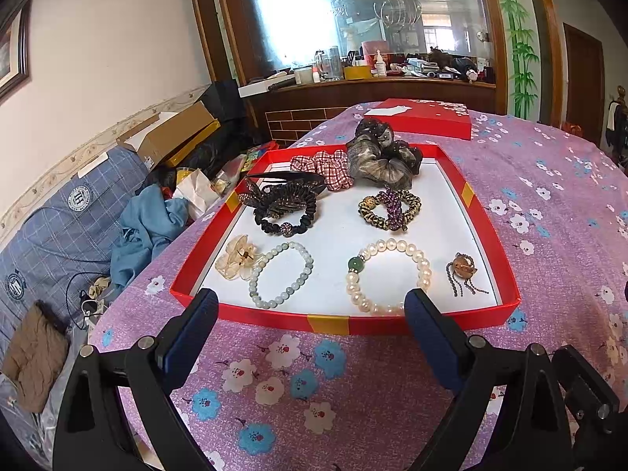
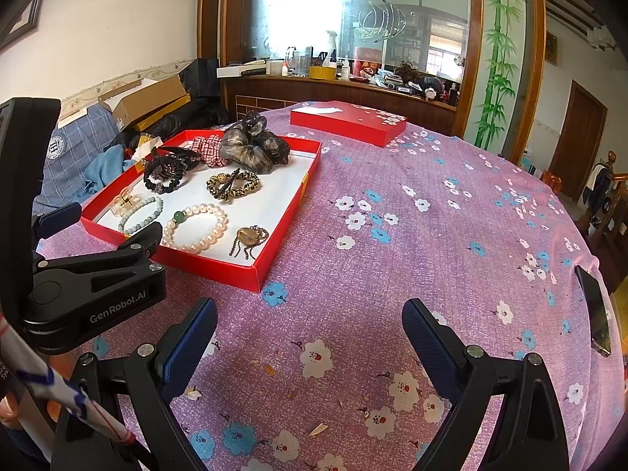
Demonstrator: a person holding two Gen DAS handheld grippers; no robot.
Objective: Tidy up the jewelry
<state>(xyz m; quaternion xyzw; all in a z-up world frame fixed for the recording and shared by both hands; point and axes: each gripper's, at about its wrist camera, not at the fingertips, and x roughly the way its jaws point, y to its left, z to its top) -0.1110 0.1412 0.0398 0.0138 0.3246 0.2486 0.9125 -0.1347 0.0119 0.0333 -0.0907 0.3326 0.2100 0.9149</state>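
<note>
Jewelry fills a shallow red tray [image 1: 469,192] with a white floor, its long axis running away from the left gripper [image 1: 310,306], whose blue-padded jaws gape wide and empty at the tray's near edge. Just beyond them lie a pearl bracelet [image 1: 388,276] and a pale jade-coloured bead bracelet [image 1: 280,274]; fabric scrunchies [image 1: 382,155] crowd the far end. Only the right view shows the right gripper [image 2: 310,314], spread wide and empty over the floral tablecloth [image 2: 431,235], and a phone [image 2: 596,310] at the table's right edge.

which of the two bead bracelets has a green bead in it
The white pearl bracelet, the right-hand one of the front pair in the red tray, has one dark green bead. The pale jade-coloured bead bracelet beside it is uniformly pale.
</note>
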